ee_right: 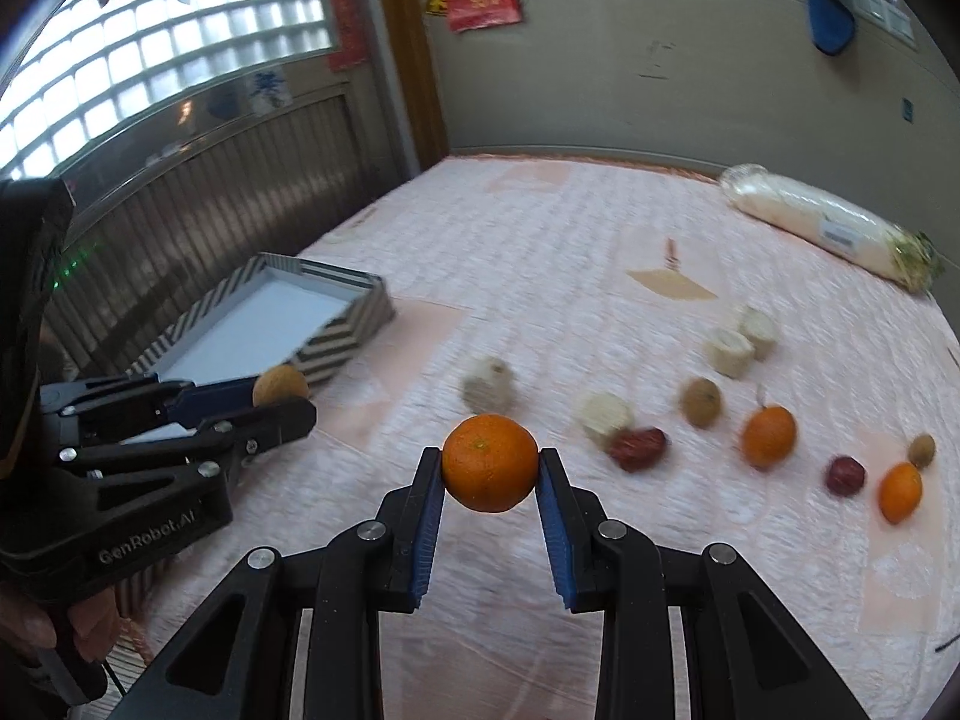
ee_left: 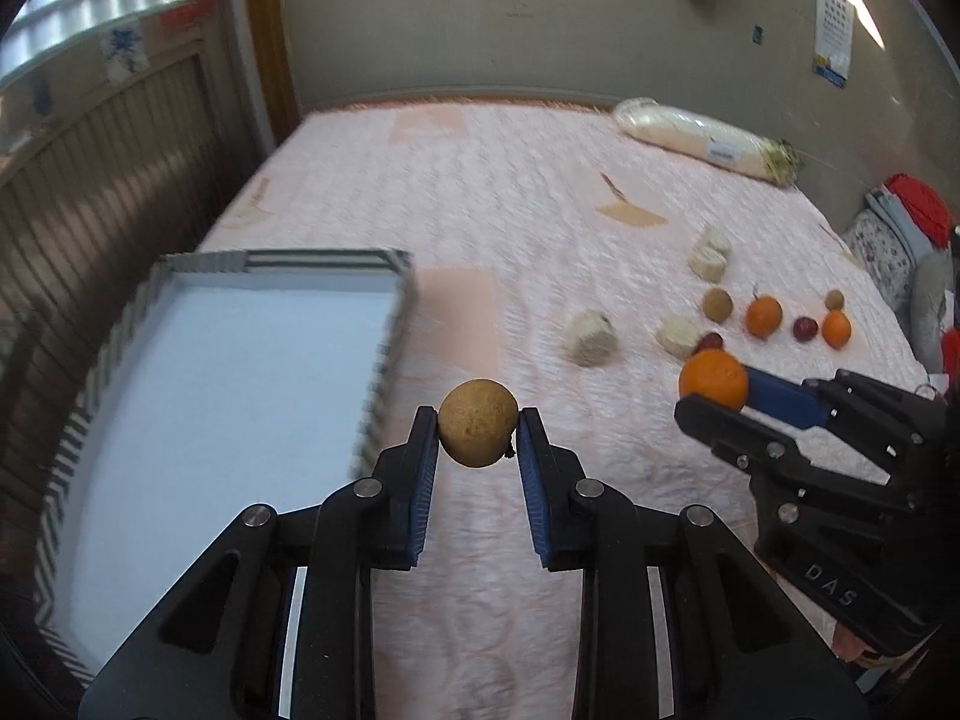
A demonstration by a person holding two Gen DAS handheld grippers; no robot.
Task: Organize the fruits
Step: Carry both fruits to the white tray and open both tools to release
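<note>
My left gripper (ee_left: 478, 432) is shut on a round tan fruit (ee_left: 478, 429), held above the pink bedspread just right of a striped tray (ee_left: 384, 312) with a pale blue floor. My right gripper (ee_right: 491, 465) is shut on an orange (ee_right: 490, 461), also lifted off the bed. In the left wrist view the right gripper (ee_left: 711, 393) and its orange (ee_left: 714, 377) appear at the right. The left gripper (ee_right: 282, 399) with the tan fruit (ee_right: 281, 384) shows at the left of the right wrist view, near the tray (ee_right: 342, 336).
More fruit lies on the bed to the right: two oranges (ee_right: 769, 435) (ee_right: 900, 491), two dark red fruits (ee_right: 639, 447) (ee_right: 845, 475), two tan ones (ee_right: 701, 401) (ee_right: 921, 450) and several pale cut chunks (ee_right: 489, 390). A wrapped white bundle (ee_right: 828, 222) lies by the far wall.
</note>
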